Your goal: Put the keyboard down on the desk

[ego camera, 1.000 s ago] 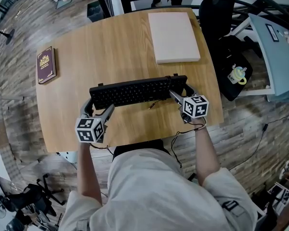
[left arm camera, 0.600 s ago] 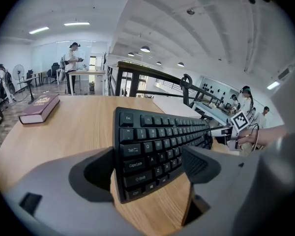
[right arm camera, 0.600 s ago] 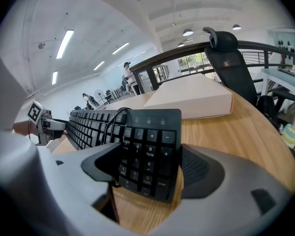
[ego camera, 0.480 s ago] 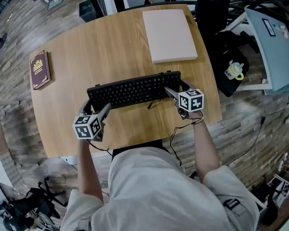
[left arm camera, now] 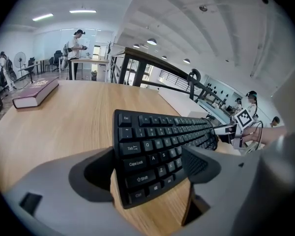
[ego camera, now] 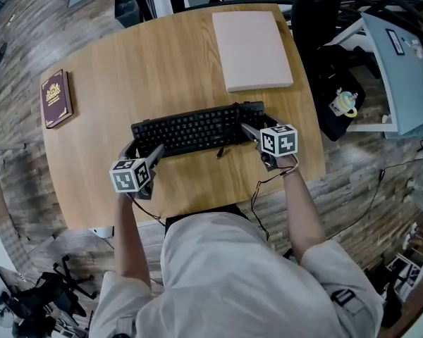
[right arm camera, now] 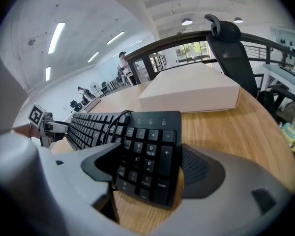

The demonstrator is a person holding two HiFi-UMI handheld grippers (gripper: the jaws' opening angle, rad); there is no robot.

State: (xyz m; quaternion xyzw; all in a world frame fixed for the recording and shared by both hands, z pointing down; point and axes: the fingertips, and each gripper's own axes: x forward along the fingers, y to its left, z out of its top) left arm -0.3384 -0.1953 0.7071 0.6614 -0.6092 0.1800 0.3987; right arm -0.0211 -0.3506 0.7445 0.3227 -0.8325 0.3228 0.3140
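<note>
1. The keyboard (ego camera: 194,130) sits over the near middle of the desk (ego camera: 162,69), key face up. It is nearer you than the pale flat box (ego camera: 252,50) and offset to the box's left.
2. Its long axis runs left-right across the desk and is slightly skewed. The right end lies a bit closer to the box than the left end does.
3. The numpad end points right, just short of the box's near edge. The Esc/Caps Lock end points left, well away from the box.
4. Your left tongs (ego camera: 142,153) are closed down on the Caps Lock end. The left gripper view has that end wedged between the tongs (left arm camera: 152,166), one jaw on the back edge and one on the front edge.
5. Your right tongs (ego camera: 257,128) do the same on the numpad end. In the right gripper view the tongs (right arm camera: 147,171) clamp across the numpad's depth.
6. I can't tell whether the keyboard's underside is bearing on the desk. Bare wood shows under both gripped ends.
7. The keyboard's cable loops over the top of the numpad on the side towards the box.
8. The dark red book (ego camera: 53,98) lies at the desk's left edge, far left of the box and well clear of the keyboard.
</note>
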